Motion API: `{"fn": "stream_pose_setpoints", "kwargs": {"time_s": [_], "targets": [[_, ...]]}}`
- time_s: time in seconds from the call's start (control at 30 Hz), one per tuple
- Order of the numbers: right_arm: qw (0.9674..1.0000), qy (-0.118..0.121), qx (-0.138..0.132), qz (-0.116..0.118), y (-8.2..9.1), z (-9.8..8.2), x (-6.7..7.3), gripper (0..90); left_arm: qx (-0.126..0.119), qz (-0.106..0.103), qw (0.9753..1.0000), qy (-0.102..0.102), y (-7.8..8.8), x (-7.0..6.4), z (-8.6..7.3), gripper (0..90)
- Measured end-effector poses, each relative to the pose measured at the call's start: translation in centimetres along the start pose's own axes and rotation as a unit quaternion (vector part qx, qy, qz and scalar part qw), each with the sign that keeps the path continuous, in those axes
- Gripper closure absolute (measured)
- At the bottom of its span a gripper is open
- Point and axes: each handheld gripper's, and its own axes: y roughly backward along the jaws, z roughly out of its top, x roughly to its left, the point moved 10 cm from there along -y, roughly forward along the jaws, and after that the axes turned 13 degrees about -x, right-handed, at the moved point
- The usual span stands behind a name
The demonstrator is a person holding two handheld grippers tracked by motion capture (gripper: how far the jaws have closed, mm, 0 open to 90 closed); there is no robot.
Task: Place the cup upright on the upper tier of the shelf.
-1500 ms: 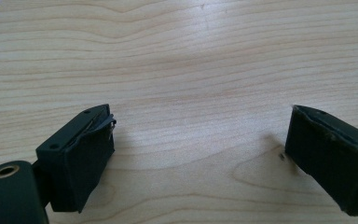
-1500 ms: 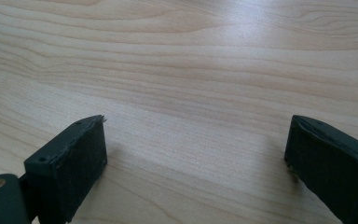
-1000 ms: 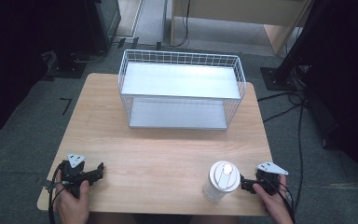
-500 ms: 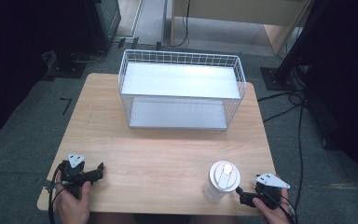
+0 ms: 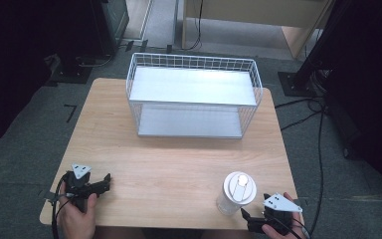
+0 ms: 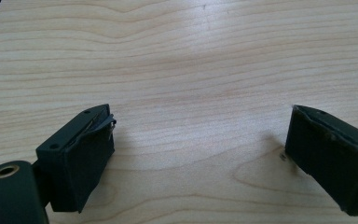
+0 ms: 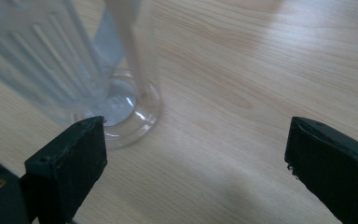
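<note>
A clear ribbed plastic cup point(image 5: 237, 193) with a white lid stands upright near the table's front right. In the right gripper view its base point(image 7: 121, 107) sits just ahead of the left jaw, outside the gap. My right gripper point(image 5: 247, 219) lies at the front edge, just right of and below the cup. It is open point(image 7: 196, 128) with bare wood between the jaws. My left gripper point(image 5: 105, 182) rests at the front left corner, far from the cup. It too is open point(image 6: 200, 123) over bare wood.
A white wire basket point(image 5: 195, 63) with two shelf levels stands at the middle back of the wooden table point(image 5: 179, 164). Cables point(image 5: 318, 144) trail on the floor to the right. Dark furniture and a wooden cabinet stand behind the table.
My right gripper has drawn back toward the table's front edge and shifted slightly left, ending lower beside the cup. The left gripper and the cup have stayed put.
</note>
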Motion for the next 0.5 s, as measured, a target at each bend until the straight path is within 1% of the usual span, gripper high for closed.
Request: {"fn": "stream_pose_setpoints", "kwargs": {"time_s": [0.03, 0.13, 0.23, 0.37, 0.5], "targets": [[1.0000, 0.001, -0.003, 0.006, 0.1, 0.2, 0.5, 5.5, 0.000, 0.000, 1.0000, 0.000, 0.0, 0.0, 0.0, 8.4], [0.9998, 0.004, -0.008, 0.019, 0.1, 0.5, 1.1, 5.4, 0.000, 0.000, 1.0000, 0.000, 0.0, 0.0, 0.0, 8.4], [0.9995, 0.001, -0.012, 0.029, 0.1, 0.8, 1.6, 5.4, 0.000, 0.000, 1.0000, 0.000, 0.0, 0.0, 0.0, 8.4], [0.9991, 0.004, -0.017, 0.038, 0.0, 1.1, 2.0, 5.3, 0.000, 0.000, 1.0000, 0.000, 0.0, 0.0, 0.0, 8.4], [0.9987, 0.001, -0.022, 0.047, -0.1, 1.6, 2.6, 4.8, 0.000, 0.000, 1.0000, 0.000, 0.0, 0.0, 0.0, 8.4]]}}
